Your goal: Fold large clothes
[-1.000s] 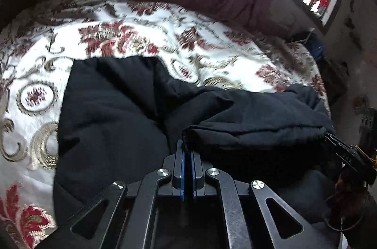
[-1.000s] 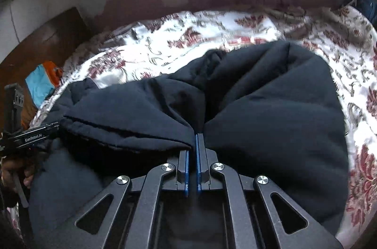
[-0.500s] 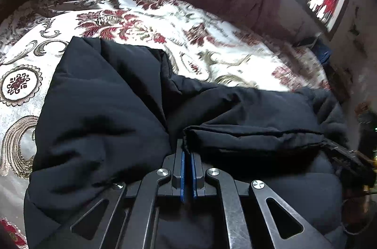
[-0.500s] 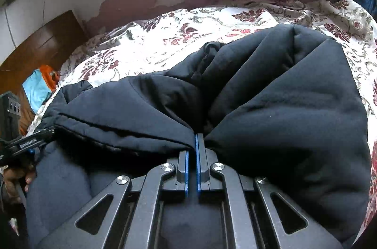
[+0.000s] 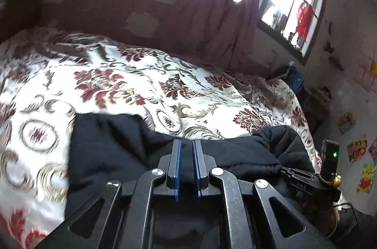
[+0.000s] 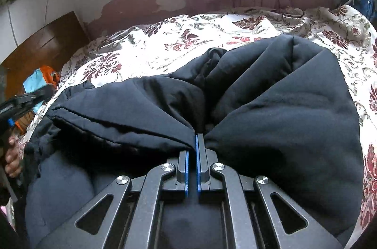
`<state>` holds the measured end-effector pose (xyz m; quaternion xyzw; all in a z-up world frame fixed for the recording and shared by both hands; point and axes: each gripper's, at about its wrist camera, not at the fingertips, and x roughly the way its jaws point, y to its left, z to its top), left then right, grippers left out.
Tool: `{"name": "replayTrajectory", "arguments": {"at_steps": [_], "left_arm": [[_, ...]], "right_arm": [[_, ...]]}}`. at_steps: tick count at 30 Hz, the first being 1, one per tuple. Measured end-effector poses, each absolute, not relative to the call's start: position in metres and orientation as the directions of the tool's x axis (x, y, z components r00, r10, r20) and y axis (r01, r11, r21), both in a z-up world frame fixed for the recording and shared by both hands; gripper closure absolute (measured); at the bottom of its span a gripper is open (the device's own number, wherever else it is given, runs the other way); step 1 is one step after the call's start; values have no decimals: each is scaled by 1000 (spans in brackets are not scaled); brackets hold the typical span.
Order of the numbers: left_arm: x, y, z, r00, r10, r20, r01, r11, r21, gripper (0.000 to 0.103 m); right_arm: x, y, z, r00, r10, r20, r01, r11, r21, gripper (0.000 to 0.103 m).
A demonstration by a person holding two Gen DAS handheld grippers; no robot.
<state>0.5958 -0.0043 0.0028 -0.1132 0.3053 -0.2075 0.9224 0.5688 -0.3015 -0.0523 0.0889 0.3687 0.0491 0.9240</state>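
A large black padded jacket [image 5: 113,154] lies bunched on a floral bedspread [image 5: 117,84]. My left gripper [image 5: 186,143] hovers just above the jacket. Its jaws are opening, with a narrow gap between the blue pads and no cloth pinched in it. My right gripper [image 6: 196,136] is shut on a gathered fold of the jacket [image 6: 282,107], and cloth drapes over one fingertip. A stitched hem [image 6: 106,129] runs left from that grip. Each gripper shows in the other's view: the right gripper [image 5: 304,178] at the jacket's right end, the left gripper [image 6: 23,100] at the left edge.
A maroon curtain [image 5: 212,25] and bright windows [image 5: 294,9] stand behind the bed. A wooden headboard [image 6: 47,46] and an orange and blue item [image 6: 40,77] are at the left. A person's hand [image 6: 13,159] grips the left tool. The bedspread [image 6: 188,42] beyond the jacket is bare.
My left gripper has let go of the jacket's folded hem, parted its jaws slightly, risen and tilted upward. The right gripper stays clamped on its fold.
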Motion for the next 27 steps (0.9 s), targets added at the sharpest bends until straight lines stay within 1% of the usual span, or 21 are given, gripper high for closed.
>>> {"name": "replayTrajectory", "arguments": {"at_steps": [2,6,8,9,10,11,12,13,14,16,17,18,19,20,23,24,25,27], "left_arm": [[612,-18,0,689,-469,-553,333,882,-334,93],[635,-47,-24,585,-511,-630,360,859,-363,93],[634,-55,-35,566,-507,-650,374,860,-346,93],[632,-57,-37,565,-507,-651,381,860,-339,93],[630,-56,-40,568,-508,-648,387,859,-334,93],[629,-54,-42,566,-517,-642,391,854,-343,93],[629,-52,-44,562,-527,-638,391,849,-356,93],[628,-51,-45,557,-532,-638,391,845,-364,93],[628,-51,-47,550,-535,-642,393,843,-367,93],[627,-52,-48,544,-536,-645,403,842,-359,93],[626,-52,-48,541,-538,-647,409,840,-356,93],[627,-53,-49,537,-541,-648,414,838,-356,93],[628,-53,-49,532,-544,-649,419,835,-356,93],[627,-52,-50,525,-548,-651,425,832,-357,93],[626,-52,-55,470,-566,-677,469,810,-352,93],[625,-51,-57,449,-572,-686,485,801,-351,93],[624,-51,-59,427,-580,-694,504,790,-350,93],[624,-51,-65,387,-592,-707,529,770,-356,93]], "right_arm": [[567,-303,-46,723,162,-672,-33,979,201,98],[558,-308,-19,717,210,-665,-72,971,228,96],[555,-309,0,738,222,-638,-99,970,223,91],[555,-309,11,755,221,-617,-110,971,214,82],[555,-309,20,771,224,-596,-118,970,213,67],[556,-310,31,791,233,-566,-127,967,221,61],[558,-310,39,809,242,-536,-134,963,234,58],[563,-309,43,814,252,-523,-138,959,247,58],[572,-305,42,799,271,-536,-145,953,266,58],[594,-288,26,721,311,-619,-171,946,277,61],[606,-279,11,660,322,-678,-183,945,271,66],[613,-271,-3,604,321,-730,-184,947,264,74],[618,-265,-20,553,287,-782,-172,958,230,74],[617,-263,-29,531,270,-803,-173,963,209,74],[611,-268,-36,470,293,-833,-209,953,218,74],[610,-269,-38,443,293,-847,-231,950,208,75],[610,-269,-39,429,277,-860,-247,952,183,81],[613,-265,-46,412,225,-883,-266,956,119,86]]}}
